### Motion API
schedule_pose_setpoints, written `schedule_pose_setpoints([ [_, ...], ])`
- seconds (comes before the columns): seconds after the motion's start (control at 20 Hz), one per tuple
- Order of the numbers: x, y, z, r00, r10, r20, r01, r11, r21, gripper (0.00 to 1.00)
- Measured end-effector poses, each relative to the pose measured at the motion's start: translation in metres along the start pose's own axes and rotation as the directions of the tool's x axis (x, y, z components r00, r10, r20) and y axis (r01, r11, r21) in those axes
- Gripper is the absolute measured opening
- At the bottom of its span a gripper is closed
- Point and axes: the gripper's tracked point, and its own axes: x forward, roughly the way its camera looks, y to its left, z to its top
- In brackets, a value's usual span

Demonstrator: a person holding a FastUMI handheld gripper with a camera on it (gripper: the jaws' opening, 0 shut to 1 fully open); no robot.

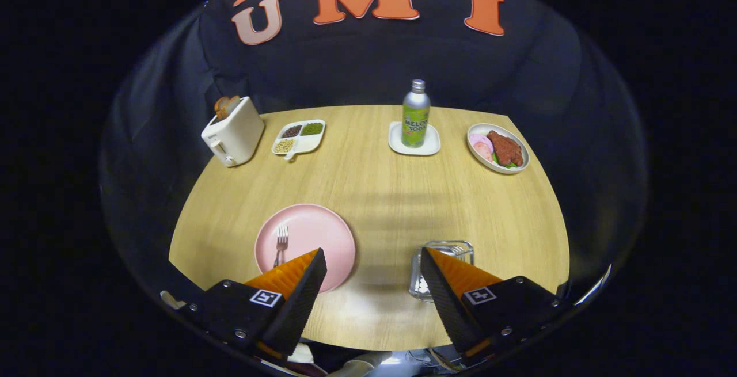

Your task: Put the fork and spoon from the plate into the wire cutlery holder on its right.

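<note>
The gripper point(373, 259) is hovering low over the near edge of the wooden table point(374, 193), its two fingers spread wide apart and holding nothing. Bare tabletop is showing in the gap between them.

Just ahead of the left finger, the pink plate point(328, 233) is lying flat, and that finger's tip is covering part of its near side. A fork point(281, 243) is resting on the plate's left half, tines pointing away toward the far wall, its handle running down behind the fingertip. I cannot make out a spoon on the plate from here.

To the plate's right, the wire cutlery holder point(443, 247) is standing just beyond the right finger, which is hiding much of it; some slim metal piece seems to be sitting inside at its far rim, but it is too small to say what.

Along the far side of the table, well apart from the fingers, things are lining up: a cream toaster point(233, 132) with bread poking up, beside it a white divided dish point(300, 136) holding three fillings, then a green bottle point(416, 113) standing upright on a small white tray point(396, 142), and farthest right an oval dish point(498, 148) of food. Nothing is lying between the plate and the holder.
</note>
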Motion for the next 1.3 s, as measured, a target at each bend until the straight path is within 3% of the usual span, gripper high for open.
schedule_pose_setpoints([
  [0.25, 0.024, 0.064, -0.005, 0.995, 0.071, 0.066, -0.068, 0.996, -0.05, 0.99],
  [0.5, 0.043, 0.101, -0.017, 0.988, 0.139, 0.072, -0.142, 0.989, 0.038, 0.99],
  [0.75, 0.057, 0.1, -0.03, 0.99, 0.097, 0.099, -0.103, 0.993, 0.054, 0.99],
  [1.3, 0.075, 0.108, -0.071, 0.995, 0.033, 0.098, -0.027, 0.998, -0.057, 0.99],
])
